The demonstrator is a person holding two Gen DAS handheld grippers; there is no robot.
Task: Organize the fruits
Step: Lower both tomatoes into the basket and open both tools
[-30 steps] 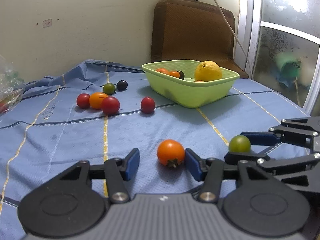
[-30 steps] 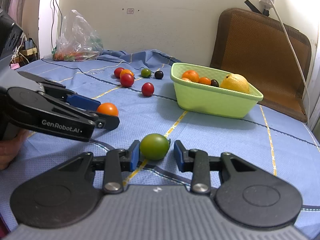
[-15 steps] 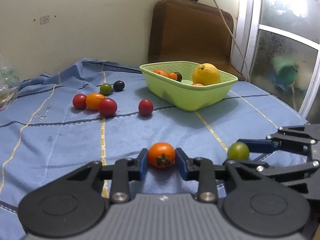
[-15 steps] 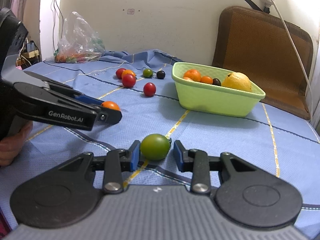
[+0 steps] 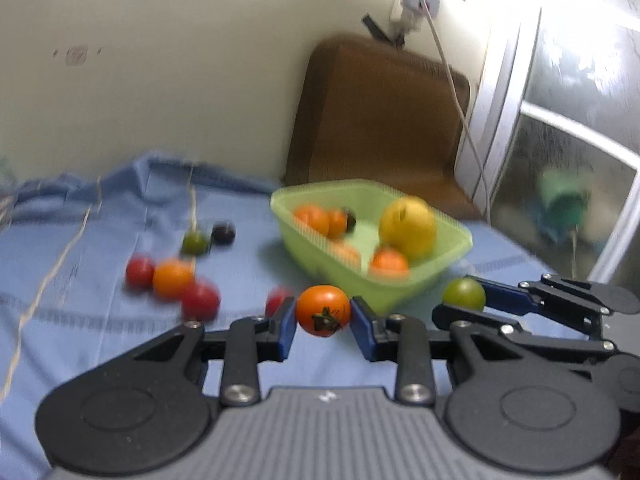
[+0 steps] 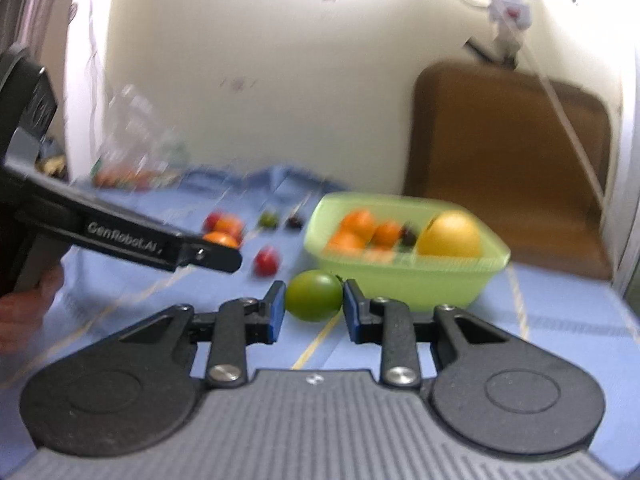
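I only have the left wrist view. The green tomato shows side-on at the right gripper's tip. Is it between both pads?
Observer: Yes. The right wrist view shows the green tomato between both pads of the right gripper, whose jaws are closing on it.
Operator: Anything at the cloth's far left, beyond my frame?
Observer: A clear plastic bag, blurred, lies by the wall with something orange-red inside.
Operator: What is behind my gripper?
Observer: A hand holds the handle of the left gripper.
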